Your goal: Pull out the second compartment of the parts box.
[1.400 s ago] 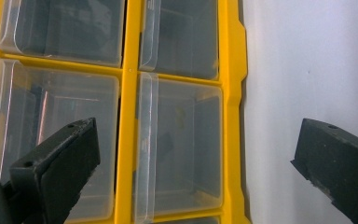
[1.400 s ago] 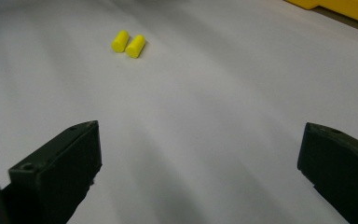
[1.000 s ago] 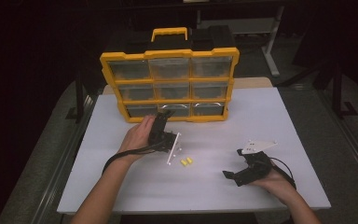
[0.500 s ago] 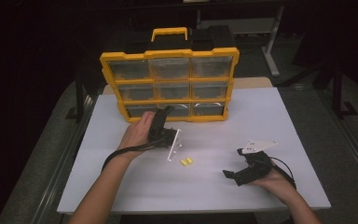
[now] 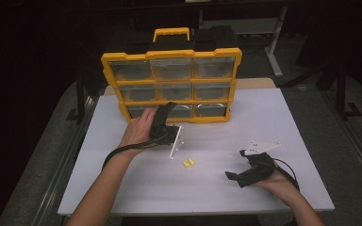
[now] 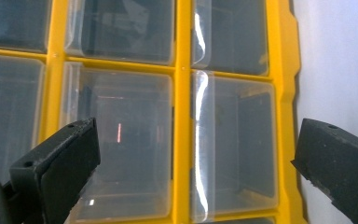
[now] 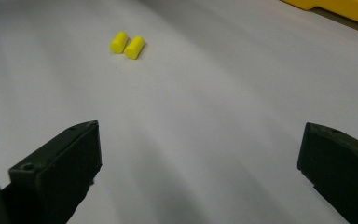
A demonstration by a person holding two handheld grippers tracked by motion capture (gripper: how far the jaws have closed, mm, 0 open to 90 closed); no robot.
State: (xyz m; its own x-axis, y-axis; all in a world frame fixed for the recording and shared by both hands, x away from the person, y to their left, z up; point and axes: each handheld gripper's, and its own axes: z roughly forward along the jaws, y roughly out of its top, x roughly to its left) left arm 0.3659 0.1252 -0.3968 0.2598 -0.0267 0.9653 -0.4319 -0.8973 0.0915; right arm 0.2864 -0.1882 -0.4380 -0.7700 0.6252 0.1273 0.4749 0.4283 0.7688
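Observation:
A yellow organizer (image 5: 169,101) with clear plastic drawers stands upright at the back of the white table (image 5: 287,122). My left gripper (image 5: 168,107) is open, its tips right in front of the bottom row's middle drawer (image 5: 184,112). In the left gripper view the left gripper (image 6: 196,135) has its jaws spread wide over clear drawer fronts (image 6: 116,140) and a yellow divider (image 6: 182,140), holding nothing. Two small yellow cylinders (image 5: 188,163) lie side by side mid-table. My right gripper (image 5: 232,177) rests open near the front right, aimed toward the yellow cylinders (image 7: 127,45), which lie well ahead of the right gripper (image 7: 200,135).
The organizer's yellow carry handle (image 5: 171,33) sticks up at the back. White tabletop (image 7: 223,93) stretches between the right gripper and the cylinders. Dark floor and a table leg frame (image 5: 275,47) lie beyond the table's far edge.
My left gripper has moved forward and slightly up, closer to the organizer's bottom row. The right gripper and the yellow cylinders have stayed put.

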